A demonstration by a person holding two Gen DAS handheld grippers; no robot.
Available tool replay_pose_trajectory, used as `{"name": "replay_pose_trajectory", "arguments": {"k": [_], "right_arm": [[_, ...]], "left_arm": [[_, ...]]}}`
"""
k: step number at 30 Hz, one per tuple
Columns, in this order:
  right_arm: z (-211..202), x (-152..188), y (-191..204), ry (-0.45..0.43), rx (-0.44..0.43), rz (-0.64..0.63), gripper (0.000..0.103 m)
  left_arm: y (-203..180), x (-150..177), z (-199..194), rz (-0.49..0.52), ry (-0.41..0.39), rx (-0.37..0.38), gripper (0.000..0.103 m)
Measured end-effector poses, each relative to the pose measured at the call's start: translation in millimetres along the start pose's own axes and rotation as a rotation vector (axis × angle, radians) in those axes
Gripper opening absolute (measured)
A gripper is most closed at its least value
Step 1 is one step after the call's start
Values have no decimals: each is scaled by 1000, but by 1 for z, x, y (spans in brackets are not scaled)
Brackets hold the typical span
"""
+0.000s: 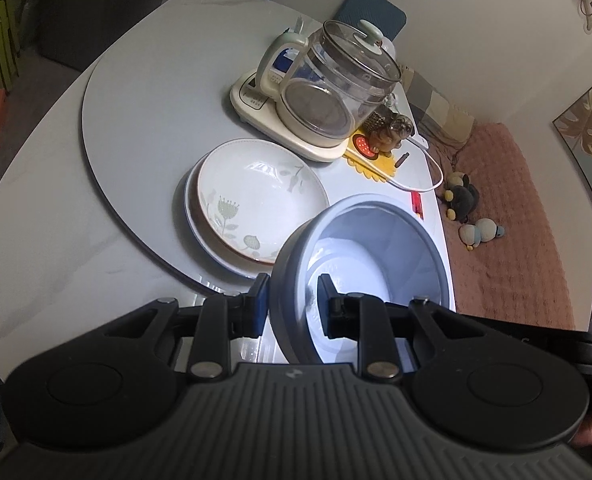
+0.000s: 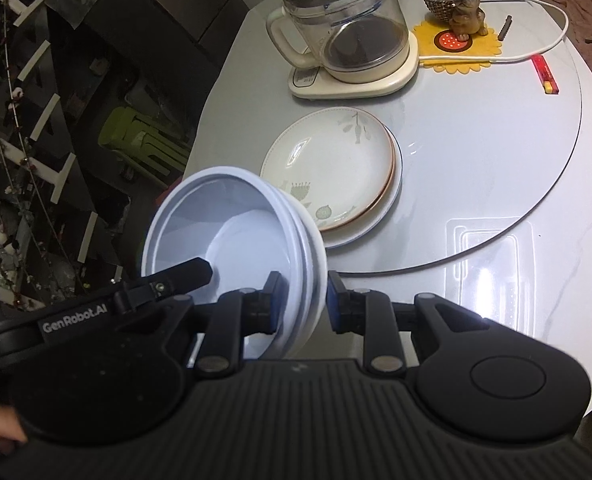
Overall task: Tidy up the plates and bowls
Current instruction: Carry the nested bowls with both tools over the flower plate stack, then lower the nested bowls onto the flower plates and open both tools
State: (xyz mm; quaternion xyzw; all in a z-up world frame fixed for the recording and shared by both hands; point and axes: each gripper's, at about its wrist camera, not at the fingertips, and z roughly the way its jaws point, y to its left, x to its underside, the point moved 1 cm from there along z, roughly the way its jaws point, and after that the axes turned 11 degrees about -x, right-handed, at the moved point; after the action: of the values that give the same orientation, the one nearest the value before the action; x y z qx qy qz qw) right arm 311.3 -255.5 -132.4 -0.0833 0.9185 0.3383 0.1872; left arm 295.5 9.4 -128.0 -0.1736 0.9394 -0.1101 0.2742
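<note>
A stack of white bowls (image 1: 380,248) hangs tilted above the table's near edge, gripped from both sides. My left gripper (image 1: 292,304) is shut on the bowls' rim, with one finger inside and one outside. My right gripper (image 2: 306,304) is shut on the opposite rim of the bowls (image 2: 232,220), where several nested rims show. In the right wrist view the left gripper's finger (image 2: 184,274) reaches into the bowl. Just beyond the bowls, a floral plate (image 1: 256,196) (image 2: 332,164) tops a small stack of plates on the grey turntable (image 1: 144,120).
A glass kettle on a cream base (image 1: 328,92) (image 2: 348,32) stands behind the plates. Beside it are a dog figurine (image 2: 466,4) on a yellow mat, a white cable (image 2: 552,40) and a red lighter (image 2: 546,74). The table edge drops to a pink rug (image 1: 508,216).
</note>
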Motion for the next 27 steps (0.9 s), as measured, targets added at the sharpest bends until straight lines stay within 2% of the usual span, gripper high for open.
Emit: {"name": "replay_pose_trajectory", "arguments": {"k": [9, 22, 27], "right_arm": [[26, -20, -2, 15, 26, 20, 26], [71, -53, -26, 50, 108, 60, 26], [90, -66, -38, 78, 124, 63, 26]], "left_arm": [[12, -26, 34, -37, 39, 13, 28], [24, -55, 112, -111, 167, 42, 28], [23, -66, 139, -120, 182, 32, 29]]}}
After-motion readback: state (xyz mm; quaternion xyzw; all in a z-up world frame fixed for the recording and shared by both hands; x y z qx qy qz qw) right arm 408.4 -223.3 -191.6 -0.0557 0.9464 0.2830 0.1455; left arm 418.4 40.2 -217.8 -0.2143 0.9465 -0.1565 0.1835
